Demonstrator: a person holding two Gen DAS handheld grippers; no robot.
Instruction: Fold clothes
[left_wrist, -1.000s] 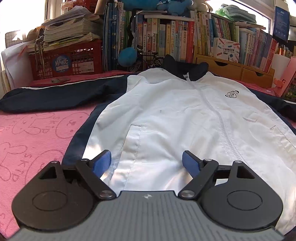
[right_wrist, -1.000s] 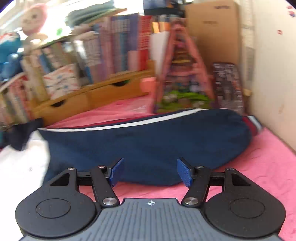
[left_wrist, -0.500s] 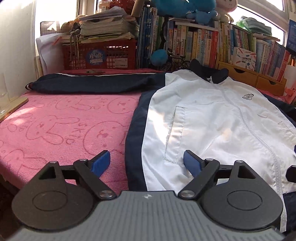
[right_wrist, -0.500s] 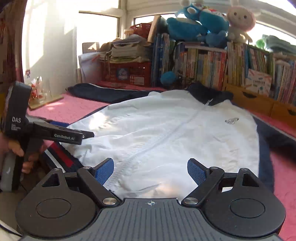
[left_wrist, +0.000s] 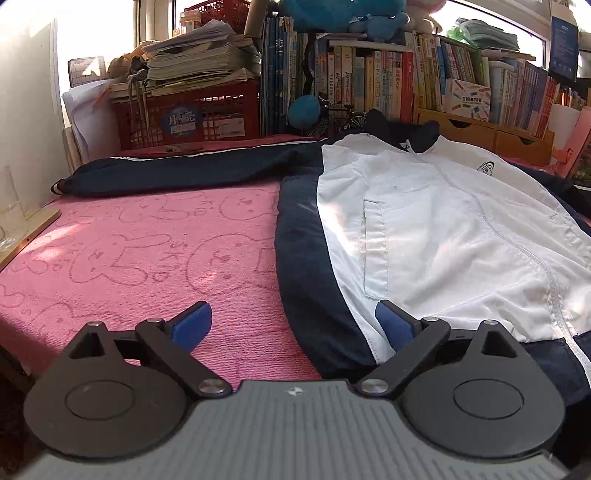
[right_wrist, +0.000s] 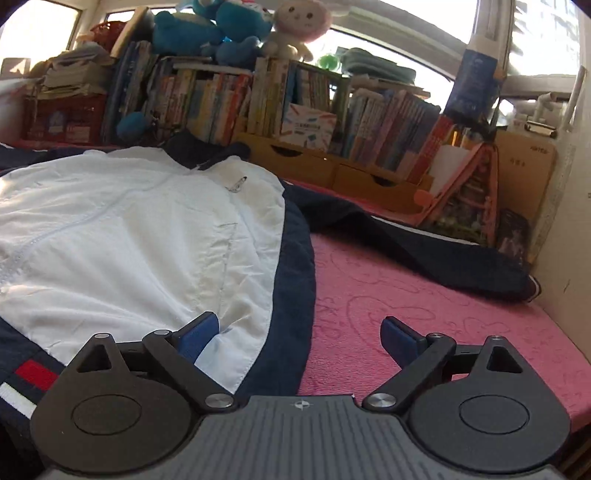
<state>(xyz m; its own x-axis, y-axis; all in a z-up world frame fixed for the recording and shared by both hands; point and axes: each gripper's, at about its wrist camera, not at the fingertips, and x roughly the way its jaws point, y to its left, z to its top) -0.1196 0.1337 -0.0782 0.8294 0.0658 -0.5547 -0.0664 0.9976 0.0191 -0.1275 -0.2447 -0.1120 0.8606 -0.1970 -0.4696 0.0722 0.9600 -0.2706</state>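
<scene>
A white and navy zip jacket lies flat, front up, on a pink towel, sleeves spread out to both sides. My left gripper hovers at the jacket's lower left corner, its jaws opening wide over the navy side panel, and no pad presses the cloth. In the right wrist view the same jacket fills the left. My right gripper straddles its lower right navy edge with jaws opening, gripping nothing. The right sleeve stretches toward the wall.
A red crate with stacked papers and rows of books line the back. Wooden drawers and plush toys stand behind the jacket. A white wall closes the right side, and the towel's near edge drops off at left.
My left gripper slid left from the jacket's white front to its navy left edge. My right gripper swung from the right sleeve, past the jacket's middle, to its lower right edge, jaws wider.
</scene>
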